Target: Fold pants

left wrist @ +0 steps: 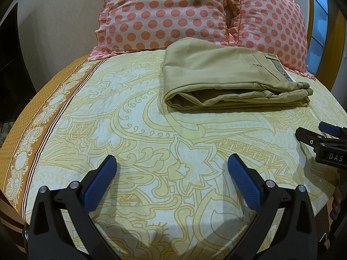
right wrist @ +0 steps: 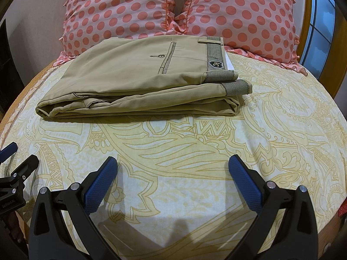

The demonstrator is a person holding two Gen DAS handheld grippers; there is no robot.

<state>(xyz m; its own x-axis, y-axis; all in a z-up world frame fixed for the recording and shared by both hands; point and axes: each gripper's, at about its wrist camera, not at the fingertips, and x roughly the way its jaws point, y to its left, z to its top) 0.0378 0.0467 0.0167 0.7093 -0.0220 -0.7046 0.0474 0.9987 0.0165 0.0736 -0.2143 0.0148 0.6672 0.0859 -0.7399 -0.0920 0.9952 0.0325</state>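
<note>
- The left gripper [left wrist: 171, 162] is released, its blue pads [left wrist: 102, 184] spread wide, and it holds nothing; it hangs over the bedsheet [left wrist: 108, 108], well apart from the pants.
- The pants [right wrist: 138, 80] lie in a compact stack of layers on the far part of the bed, touching the pillows, with the striped waistband [right wrist: 214, 52] on the right end and the rounded fold on the left end.
- The right gripper [right wrist: 172, 162] is also released and empty, near the left one.
- I judge the folding is nearly finished. To finish well, press the top layer flat and bring the two waistband edges in line, because the lower one sticks out a little to the right.
- The bedsheet is pale with yellow paisley lines and a brown border [left wrist: 26, 143] on the left.
- Two pink dotted pillows [right wrist: 238, 10] stand behind; a wooden frame and a window [right wrist: 321, 32] are on the right.
</note>
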